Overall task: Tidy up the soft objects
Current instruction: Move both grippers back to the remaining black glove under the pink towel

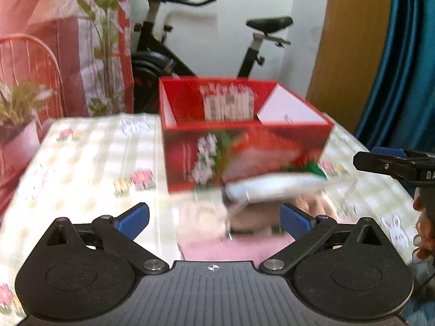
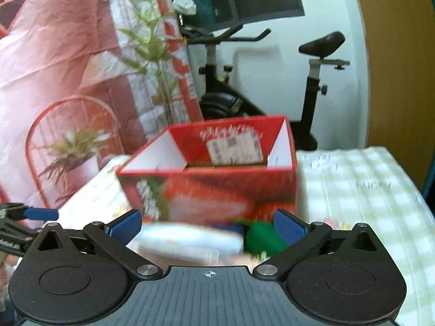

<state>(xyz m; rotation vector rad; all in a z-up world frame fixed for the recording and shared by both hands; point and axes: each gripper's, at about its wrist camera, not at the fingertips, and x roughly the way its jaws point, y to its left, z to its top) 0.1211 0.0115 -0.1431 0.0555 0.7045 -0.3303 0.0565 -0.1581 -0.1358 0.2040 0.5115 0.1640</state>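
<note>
1. Left wrist view: a blurred white-and-blue soft packet (image 1: 272, 187) lies on the checked tablecloth (image 1: 89, 163), touching the front of the open red box (image 1: 244, 135), at twelve o'clock from the left gripper (image 1: 214, 217).
2. The left gripper's blue pads (image 1: 133, 217) stand wide apart, nothing between them.
3. The right gripper (image 2: 208, 226) is likewise spread wide, clasping nothing; the packet (image 2: 190, 237) and a green item (image 2: 262, 237) lie ahead of it.
4. An exercise bike (image 1: 168, 54) stands behind, at twelve o'clock.
</note>
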